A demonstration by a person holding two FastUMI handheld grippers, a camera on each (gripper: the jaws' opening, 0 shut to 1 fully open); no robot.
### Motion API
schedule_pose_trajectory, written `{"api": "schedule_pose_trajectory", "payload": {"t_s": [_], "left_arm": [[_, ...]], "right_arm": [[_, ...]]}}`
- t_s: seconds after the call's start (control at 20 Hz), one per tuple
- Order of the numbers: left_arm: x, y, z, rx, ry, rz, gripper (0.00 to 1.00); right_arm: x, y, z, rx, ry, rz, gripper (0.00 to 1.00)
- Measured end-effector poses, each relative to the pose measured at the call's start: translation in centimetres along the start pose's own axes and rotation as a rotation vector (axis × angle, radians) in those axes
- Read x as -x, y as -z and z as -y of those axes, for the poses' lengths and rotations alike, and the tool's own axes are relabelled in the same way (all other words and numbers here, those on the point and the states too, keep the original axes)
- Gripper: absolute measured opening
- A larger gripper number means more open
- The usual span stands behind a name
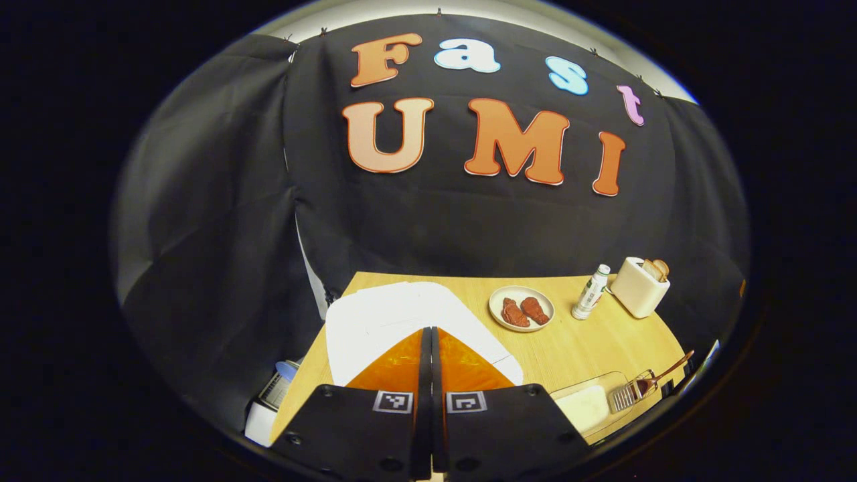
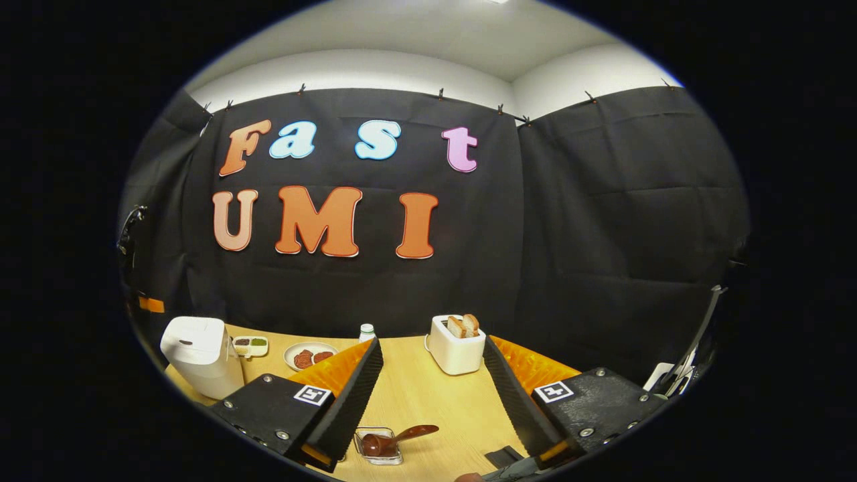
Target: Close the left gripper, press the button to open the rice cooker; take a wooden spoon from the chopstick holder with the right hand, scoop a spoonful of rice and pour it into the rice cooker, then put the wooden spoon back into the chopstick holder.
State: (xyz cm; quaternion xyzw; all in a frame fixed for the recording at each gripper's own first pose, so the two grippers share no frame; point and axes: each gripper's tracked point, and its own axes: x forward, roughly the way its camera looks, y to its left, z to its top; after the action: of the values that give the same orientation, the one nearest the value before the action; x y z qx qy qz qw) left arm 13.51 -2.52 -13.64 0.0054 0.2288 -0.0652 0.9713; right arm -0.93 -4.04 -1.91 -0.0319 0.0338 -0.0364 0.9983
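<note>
In the left gripper view my left gripper (image 1: 429,335) is shut, its fingers pressed together just above the white rice cooker (image 1: 395,314), whose lid looks closed. The wooden spoon (image 1: 663,375) leans in the chopstick holder (image 1: 629,395) at the right, beside a clear container of rice (image 1: 586,405). In the right gripper view my right gripper (image 2: 432,348) stands open, nothing between its fingers. The wooden spoon (image 2: 398,438) rests in the small clear holder (image 2: 378,447) low between the fingers. At far left is the rice cooker (image 2: 201,358), lid down.
On the wooden table (image 2: 428,402) stand a white toaster (image 2: 456,348) with bread, a small bottle (image 2: 367,332), a plate of brown food (image 2: 309,356) and a small divided dish (image 2: 251,345). The toaster (image 1: 639,286), bottle (image 1: 590,292) and plate (image 1: 521,308) lie right of the cooker.
</note>
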Motion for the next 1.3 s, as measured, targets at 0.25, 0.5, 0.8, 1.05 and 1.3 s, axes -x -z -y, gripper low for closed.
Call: {"api": "schedule_pose_trajectory", "payload": {"t_s": [0.25,0.5,0.8,1.05,1.3], "left_arm": [[-3.1,2.8,0.2,-0.027,0.0,-0.073,0.05],[-4.9,4.9,-0.2,0.011,0.01,-0.143,0.05],[-6.0,6.8,-0.7,0.048,0.01,-0.201,0.05],[-6.0,7.8,-0.6,0.009,0.014,-0.245,0.05],[-5.5,6.5,-0.9,-0.036,-0.014,-0.183,0.05]], "right_arm": [[-0.2,0.8,0.6,0.022,0.021,-0.014,0.95],[-0.8,0.9,1.2,0.014,0.035,-0.023,0.95],[-1.5,1.1,1.4,0.017,0.036,-0.032,0.95],[-1.9,1.9,0.7,0.006,0.021,-0.054,0.95],[-1.2,1.7,0.1,0.002,0.021,-0.049,0.95]]}}
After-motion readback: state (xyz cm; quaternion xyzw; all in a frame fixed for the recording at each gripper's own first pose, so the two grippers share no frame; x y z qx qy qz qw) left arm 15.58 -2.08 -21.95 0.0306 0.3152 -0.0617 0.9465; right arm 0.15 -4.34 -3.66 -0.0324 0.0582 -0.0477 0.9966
